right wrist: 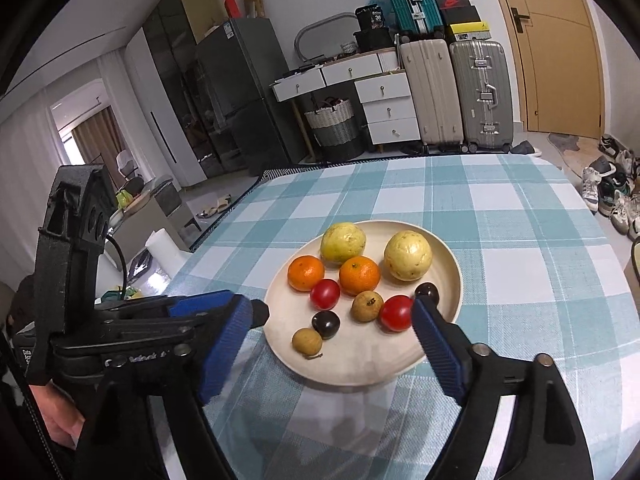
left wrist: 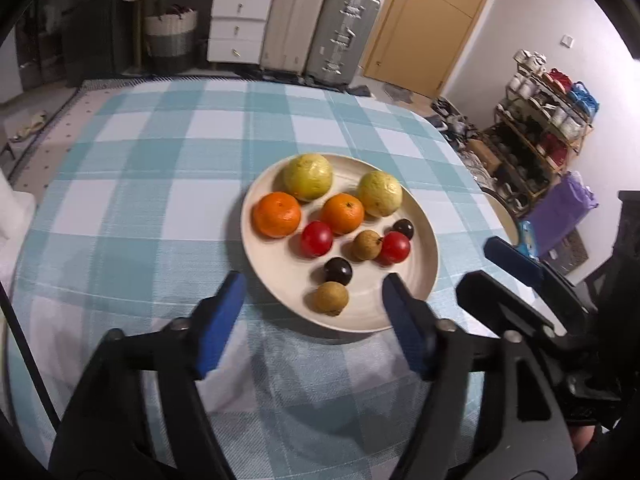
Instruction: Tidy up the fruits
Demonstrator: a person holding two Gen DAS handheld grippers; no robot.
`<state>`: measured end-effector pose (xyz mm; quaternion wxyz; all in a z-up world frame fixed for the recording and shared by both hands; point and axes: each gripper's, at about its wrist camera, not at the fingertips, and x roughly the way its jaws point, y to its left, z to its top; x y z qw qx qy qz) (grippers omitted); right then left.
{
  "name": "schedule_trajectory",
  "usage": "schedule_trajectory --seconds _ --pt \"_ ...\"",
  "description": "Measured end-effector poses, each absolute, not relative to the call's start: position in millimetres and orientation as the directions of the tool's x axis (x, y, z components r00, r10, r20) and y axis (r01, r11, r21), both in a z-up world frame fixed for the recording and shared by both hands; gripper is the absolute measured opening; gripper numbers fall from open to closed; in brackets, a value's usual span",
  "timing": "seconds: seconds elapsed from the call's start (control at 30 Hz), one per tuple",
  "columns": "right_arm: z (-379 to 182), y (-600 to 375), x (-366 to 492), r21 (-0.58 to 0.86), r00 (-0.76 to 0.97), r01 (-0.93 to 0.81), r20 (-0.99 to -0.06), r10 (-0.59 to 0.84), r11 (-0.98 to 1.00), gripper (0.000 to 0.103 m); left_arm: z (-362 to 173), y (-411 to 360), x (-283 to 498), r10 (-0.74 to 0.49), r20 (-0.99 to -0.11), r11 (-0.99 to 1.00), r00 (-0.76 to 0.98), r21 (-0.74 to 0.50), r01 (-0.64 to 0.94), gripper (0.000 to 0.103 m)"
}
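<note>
A cream plate on the checked tablecloth holds two yellow-green guavas, two oranges, two red tomatoes, two dark plums and two brown longans. My left gripper is open and empty, hovering over the plate's near edge. My right gripper is open and empty, just above the plate's near side. It also shows in the left wrist view at the right.
The blue-and-white checked tablecloth covers the table. Suitcases, white drawers and a door stand at the back. A shoe rack stands at the right.
</note>
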<state>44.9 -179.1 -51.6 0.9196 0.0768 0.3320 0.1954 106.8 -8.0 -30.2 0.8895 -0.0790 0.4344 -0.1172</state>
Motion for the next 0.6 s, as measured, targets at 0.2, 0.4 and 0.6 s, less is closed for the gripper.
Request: schedule_trajectory --seconds 0.2,0.4,0.6 --pt "-45 -180 30 0.25 0.724 -0.309 -0.564 0.397 0.918 0.091 -21 -6 94 -0.264 -0.75 0.964 0.607 -0.226 0.14 0.079" --pt "-35 -183 15 0.23 0.756 -0.299 -0.536 0.377 0.926 0.097 -9 -6 77 -0.236 -0.727 0.972 0.645 -0.193 0.138 0.084" --pt "-25 -185 -2 0.208 0.781 -0.295 -0.509 0.361 0.932 0.101 4 -4 57 -0.223 -0.7 0.974 0.678 -0.18 0.136 0.089"
